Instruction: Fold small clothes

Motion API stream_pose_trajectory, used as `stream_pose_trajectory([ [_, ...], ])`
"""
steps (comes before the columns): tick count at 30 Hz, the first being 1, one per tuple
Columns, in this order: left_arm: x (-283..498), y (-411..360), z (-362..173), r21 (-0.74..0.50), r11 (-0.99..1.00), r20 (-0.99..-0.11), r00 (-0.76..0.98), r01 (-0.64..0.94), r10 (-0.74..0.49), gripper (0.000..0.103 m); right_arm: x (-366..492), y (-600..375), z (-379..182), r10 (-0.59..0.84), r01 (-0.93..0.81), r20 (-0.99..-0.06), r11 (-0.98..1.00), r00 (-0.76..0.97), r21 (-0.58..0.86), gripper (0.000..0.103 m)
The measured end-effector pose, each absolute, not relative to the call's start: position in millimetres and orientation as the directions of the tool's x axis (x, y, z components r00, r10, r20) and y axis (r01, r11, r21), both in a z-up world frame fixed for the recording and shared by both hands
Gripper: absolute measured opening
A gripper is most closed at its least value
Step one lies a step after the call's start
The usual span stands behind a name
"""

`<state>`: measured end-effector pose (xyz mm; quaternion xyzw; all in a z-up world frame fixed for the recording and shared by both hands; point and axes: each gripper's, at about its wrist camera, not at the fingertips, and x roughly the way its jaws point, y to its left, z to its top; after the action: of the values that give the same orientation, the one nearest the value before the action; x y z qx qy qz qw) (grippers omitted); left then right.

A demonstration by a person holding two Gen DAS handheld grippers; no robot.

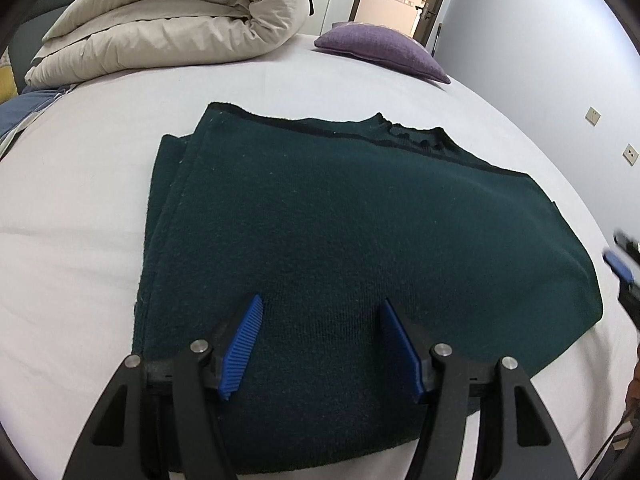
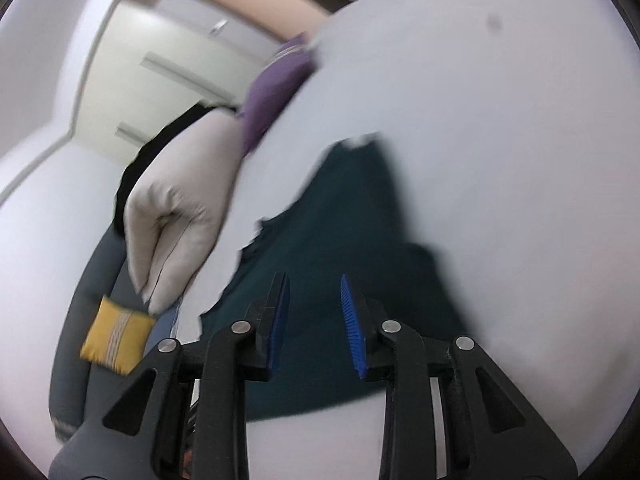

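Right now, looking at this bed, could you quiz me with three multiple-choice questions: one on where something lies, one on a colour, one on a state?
1. Where does the purple cushion lie?
A. at the bed's far side, beyond the garment
B. on the garment
C. under the duvet

2. What colour is the folded garment?
A. yellow
B. dark green
C. white

3. How does the left claw stand?
A. clamped on the cushion
C. shut on nothing
B. open over the garment

Answers: 1 A, it sits past the garment near the doorway. 2 B, its knit is dark green on the white sheet. 3 B, its blue fingers stand apart with cloth showing between them.
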<state>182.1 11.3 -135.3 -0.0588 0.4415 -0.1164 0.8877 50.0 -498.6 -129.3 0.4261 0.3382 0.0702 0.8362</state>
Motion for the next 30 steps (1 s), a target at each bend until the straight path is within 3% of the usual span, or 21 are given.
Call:
stream_pose_trajectory([
  [9,182,11,-137,-0.204,0.966,-0.769,0.584,0.160,-0.259,0.065,143,-366,-140,0.580,0.034,-0.564,0.679,0.588,0.733,0.029],
  [13,182,11,-137,-0.205,0.965,-0.769,0.584,0.163,-0.262,0.065,169,-348,-173,0.558,0.075,-0.639,0.719,0.530,0.691,0.029],
  [15,182,11,-137,-0.205,0.964,-0.768,0.584,0.166,-0.264,0.065,171,-360,-185,0.598,0.075,-0.585,0.661,0.548,0.747,0.026],
  [20,182,10,-136,-0.197,0.966,-0.769,0.585,0.167,-0.258,0.065,151,-423,-189,0.515,0.153,-0.568,0.639,0.642,0.753,0.027],
  [26,183,17,-121,-0.235,0.961,-0.773,0.570,0.149,-0.278,0.062,106,-489,-168,0.318,0.285,-0.620,0.679,0.717,0.677,0.028],
  [30,187,17,-94,-0.297,0.944,-0.734,0.598,0.143,-0.321,0.062,79,-501,-153,0.332,0.255,-0.577,0.658,0.746,0.709,0.033],
])
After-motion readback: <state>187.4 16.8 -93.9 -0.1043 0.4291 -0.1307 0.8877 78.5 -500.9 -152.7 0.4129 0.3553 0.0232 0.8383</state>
